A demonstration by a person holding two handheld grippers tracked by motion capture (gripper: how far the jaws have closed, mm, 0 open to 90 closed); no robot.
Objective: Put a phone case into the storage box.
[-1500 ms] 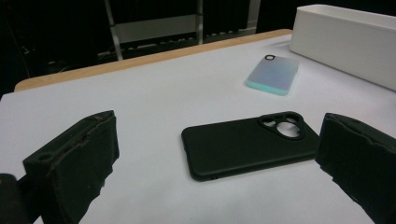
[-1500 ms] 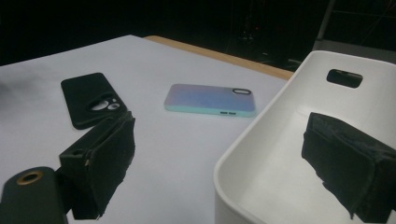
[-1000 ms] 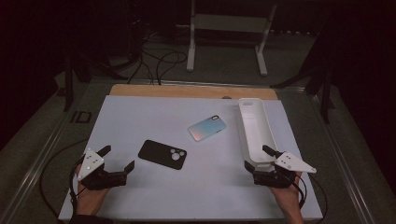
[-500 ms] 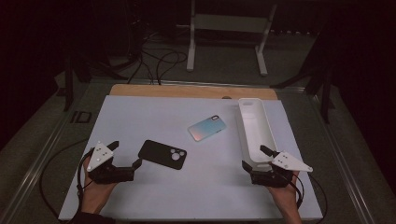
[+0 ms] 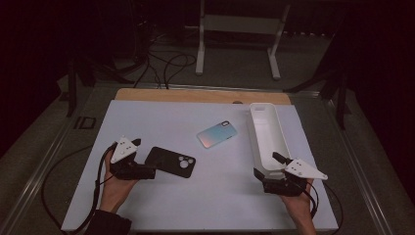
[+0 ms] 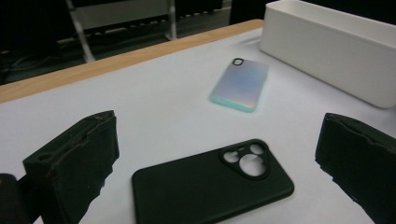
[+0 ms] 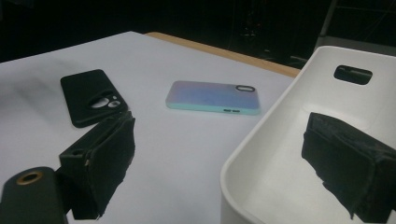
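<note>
1. Case, black (image 5: 171, 161), lies flat on the white table (image 5: 161, 120), camera-cutout end toward the person's right; long axis runs roughly left to right across the table, slightly slanted. In the left gripper view the cutouts (image 6: 246, 158) sit at the far right end of the case.
2. Left gripper (image 5: 144, 171) sits low at the case's near-left end, jaws spread wide and empty; the left gripper view shows the case lying between the two jaws, neither pad touching it.
3. Right gripper (image 5: 266, 165) is at the near end of the white tray (image 5: 268, 139), jaws released, holding nothing. The right gripper view shows one jaw outside the tray wall and the other over the tray's inside; contact with the rim cannot be told.
4. Iridescent phone (image 5: 218, 134) lies flat between case and tray, apart from both, long axis slanted, camera end toward the far right.
5. Tray's long axis runs away from the person.
</note>
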